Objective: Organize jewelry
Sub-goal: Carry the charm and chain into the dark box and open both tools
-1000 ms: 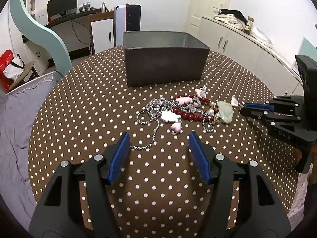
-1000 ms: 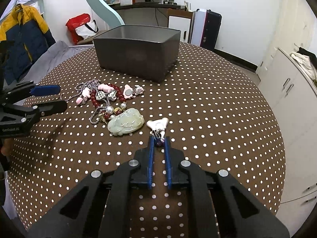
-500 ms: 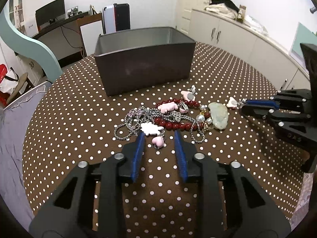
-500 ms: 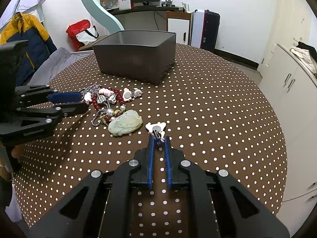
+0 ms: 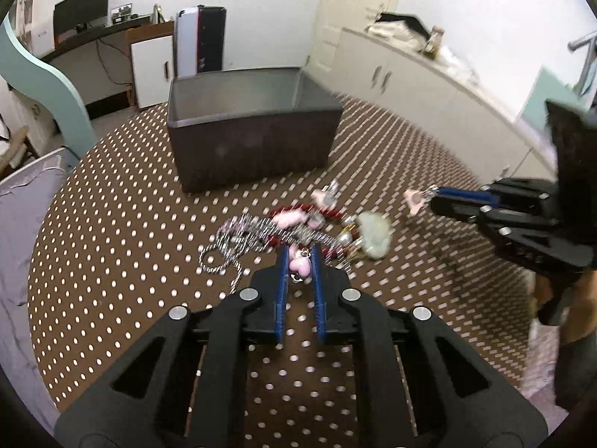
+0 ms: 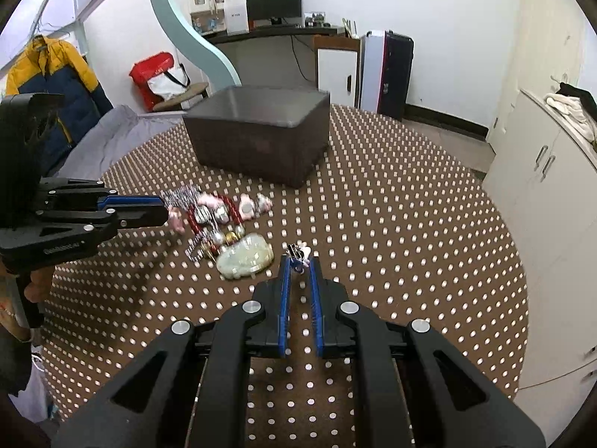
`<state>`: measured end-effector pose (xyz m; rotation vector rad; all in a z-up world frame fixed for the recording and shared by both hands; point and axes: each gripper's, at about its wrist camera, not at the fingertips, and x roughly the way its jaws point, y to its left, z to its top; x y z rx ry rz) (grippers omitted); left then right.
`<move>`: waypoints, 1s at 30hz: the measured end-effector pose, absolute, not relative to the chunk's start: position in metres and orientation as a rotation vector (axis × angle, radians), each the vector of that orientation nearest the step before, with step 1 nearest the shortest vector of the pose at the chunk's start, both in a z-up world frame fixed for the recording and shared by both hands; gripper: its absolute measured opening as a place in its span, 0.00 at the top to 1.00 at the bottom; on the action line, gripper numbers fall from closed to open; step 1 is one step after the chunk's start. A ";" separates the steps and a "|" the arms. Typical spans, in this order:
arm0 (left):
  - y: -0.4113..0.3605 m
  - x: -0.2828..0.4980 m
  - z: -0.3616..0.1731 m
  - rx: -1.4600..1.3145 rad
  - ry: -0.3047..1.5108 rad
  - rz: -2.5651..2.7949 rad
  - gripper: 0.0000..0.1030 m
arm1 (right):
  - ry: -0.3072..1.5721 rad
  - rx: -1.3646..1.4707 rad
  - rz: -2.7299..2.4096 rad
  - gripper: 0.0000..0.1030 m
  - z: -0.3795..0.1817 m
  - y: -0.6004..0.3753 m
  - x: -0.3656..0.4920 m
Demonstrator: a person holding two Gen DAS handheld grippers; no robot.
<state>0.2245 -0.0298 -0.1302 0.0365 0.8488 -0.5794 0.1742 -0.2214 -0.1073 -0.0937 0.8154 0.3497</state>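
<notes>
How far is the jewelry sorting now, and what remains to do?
Nothing looks put away yet; what shows of the dark box is bare. In hand: the left tool has just been closing on a pink heart charm, and the right tool grips a small white charm. The tangled beads and chains and green pendant remain on the table.

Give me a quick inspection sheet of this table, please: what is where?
Surface: round table, brown polka-dot cloth.
Job's things: tangled jewelry pile; jade pendant at its edge; dark box behind.
Clutter: nothing seen.
Claws: left claw has just closed on a pink heart charm; right claw shut on a small charm, off the cloth.
Cables: wires hang under the far desk.
Surroundings: cabinets, jacket, suitcase.
</notes>
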 end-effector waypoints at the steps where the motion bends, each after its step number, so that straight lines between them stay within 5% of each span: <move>1: -0.027 0.226 -0.123 0.015 0.842 -0.604 0.88 | 0.805 -0.088 0.355 0.92 -0.102 -0.222 0.175; 16: -0.023 0.281 -0.043 -0.063 0.712 -0.647 0.88 | 0.692 -0.027 0.412 0.92 -0.044 -0.193 0.240; 30: -0.044 0.352 -0.096 -0.059 0.881 -0.558 0.88 | 0.798 -0.013 0.405 0.92 -0.084 -0.160 0.297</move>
